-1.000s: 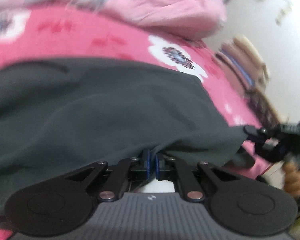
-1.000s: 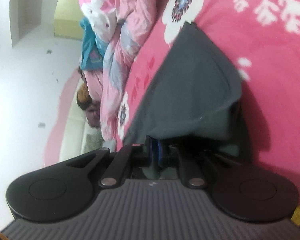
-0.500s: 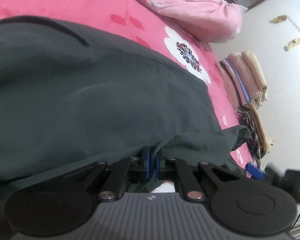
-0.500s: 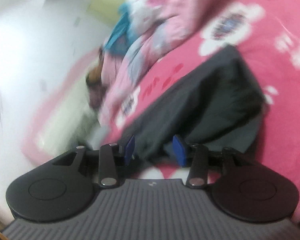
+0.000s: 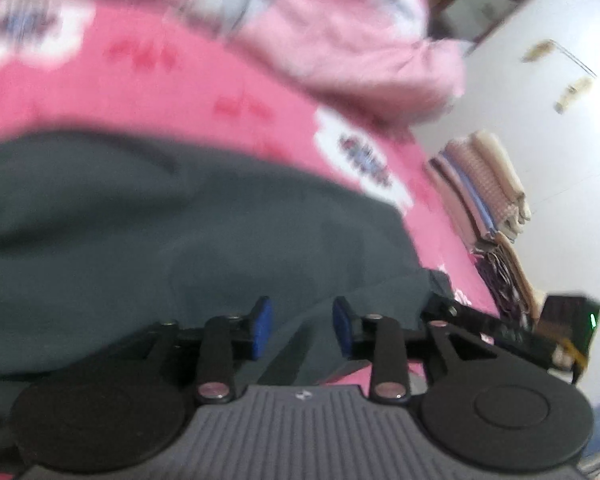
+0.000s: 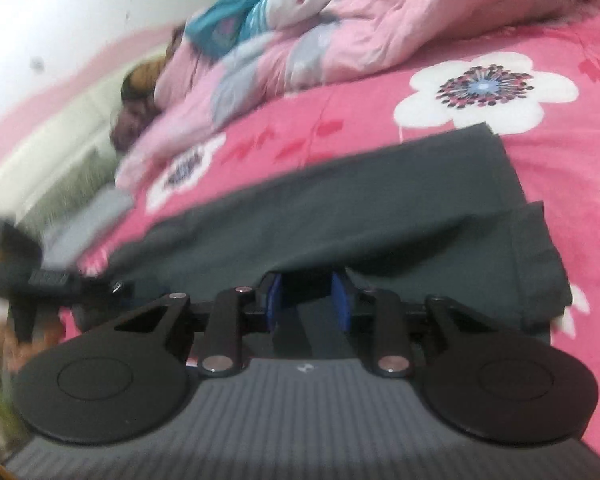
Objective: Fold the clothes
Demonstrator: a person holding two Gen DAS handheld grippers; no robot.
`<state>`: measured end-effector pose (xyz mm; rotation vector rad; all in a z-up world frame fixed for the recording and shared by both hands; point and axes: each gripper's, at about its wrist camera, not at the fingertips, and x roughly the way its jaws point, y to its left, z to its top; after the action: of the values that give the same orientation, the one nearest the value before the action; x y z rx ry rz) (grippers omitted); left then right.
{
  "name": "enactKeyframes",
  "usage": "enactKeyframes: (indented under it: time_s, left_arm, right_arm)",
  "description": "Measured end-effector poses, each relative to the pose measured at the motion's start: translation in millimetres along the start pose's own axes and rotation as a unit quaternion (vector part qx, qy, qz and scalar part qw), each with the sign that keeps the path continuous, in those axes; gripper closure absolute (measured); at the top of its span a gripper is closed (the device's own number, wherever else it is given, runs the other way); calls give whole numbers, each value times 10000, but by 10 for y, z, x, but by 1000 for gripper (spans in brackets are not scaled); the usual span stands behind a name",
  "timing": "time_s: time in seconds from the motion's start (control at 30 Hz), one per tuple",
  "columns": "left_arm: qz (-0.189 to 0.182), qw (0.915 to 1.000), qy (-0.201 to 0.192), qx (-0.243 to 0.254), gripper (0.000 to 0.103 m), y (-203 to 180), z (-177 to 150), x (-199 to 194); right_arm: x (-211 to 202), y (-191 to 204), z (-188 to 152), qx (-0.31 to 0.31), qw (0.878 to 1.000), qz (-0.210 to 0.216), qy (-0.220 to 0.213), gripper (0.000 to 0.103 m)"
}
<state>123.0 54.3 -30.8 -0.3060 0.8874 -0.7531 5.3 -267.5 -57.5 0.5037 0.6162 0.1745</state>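
Opening L gripper (image 5: 302,328) over dk-grey garment (image 5: 180,232); R gripper (image 6: 306,300) closing

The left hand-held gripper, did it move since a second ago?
Yes. The left hand-held gripper was clamped on the dark garment; now its jaws are opening with the cloth's edge loose between them, and it has drawn back a little from the folded stack.

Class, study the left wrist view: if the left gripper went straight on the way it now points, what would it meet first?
Most likely the dark grey garment: the left gripper, its jaws opening, points down onto that cloth spread on the pink floral bedsheet. Blur leaves the depth uncertain.
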Motion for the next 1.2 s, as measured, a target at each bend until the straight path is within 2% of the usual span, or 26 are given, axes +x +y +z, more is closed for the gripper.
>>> enactKeyframes:
  time_s: [0.1, 0.2, 0.27, 0.33, 0.37, 0.47, 0.6, 0.73, 0.83, 0.93, 0.97, 1.0, 1.03, 1.07, 1.2]
  left_arm:
    - [112, 9952, -150, 958, 52, -415, -108, -33]
    - [539, 9810, -64, 1862, 51, -805, -253, 161]
    - [891, 9719, 52, 2176, 54, -950, -321, 349]
    - [1076, 9689, 94, 2226, 58, -1016, -320, 512]
    - [1089, 9695, 80, 2196, 61, -1022, -312, 546]
    - [1043, 9702, 17, 2185, 62, -1041, -284, 596]
    - [1117, 9569, 118, 2677, 61, -1219, -330, 704]
    - [1108, 9466, 206, 3022, 51, -1381, -436, 734]
    - [1187, 9427, 253, 3109, 50, -1432, -510, 750]
    - [1470, 9340, 286, 3242, 51, -1454, -570, 840]
    - [1569, 9317, 310, 3262, 61, -1454, -577, 877]
    - [1663, 9305, 306, 3250, 82, -1448, -571, 902]
    - [1730, 9306, 302, 3211, 92, -1435, -548, 912]
    - [1682, 9362, 294, 3071, 96, -1396, -494, 887]
    - [1211, 9677, 280, 2194, 100, -1133, -180, 717]
  right_arm:
    - [11, -88, 18, 391, 9991, 147, -101, 76]
    - [-25, -152, 13, 732, 9967, 245, -241, 75]
    - [-113, -184, 3, 833, 9954, 310, -363, 75]
    - [-234, -195, -12, 807, 9950, 311, -503, 75]
    - [-315, -194, -31, 732, 9952, 271, -592, 75]
    - [-508, -177, -106, 416, 9965, 31, -723, 75]
    - [-599, -160, -194, 33, 9968, -360, -712, 75]
    - [-597, -146, -261, -288, 9948, -666, -712, 73]
    - [-633, -119, -319, -462, 9937, -696, -744, 72]
    - [-668, -89, -380, -633, 9925, -708, -765, 69]
    - [-674, -79, -401, -685, 9922, -712, -756, 69]
    - [-678, -69, -418, -721, 9921, -711, -745, 69]
    - [-678, -66, -423, -738, 9919, -710, -747, 69]
    - [-678, -65, -425, -750, 9918, -710, -754, 68]
    - [-679, -65, -432, -801, 9912, -709, -781, 68]
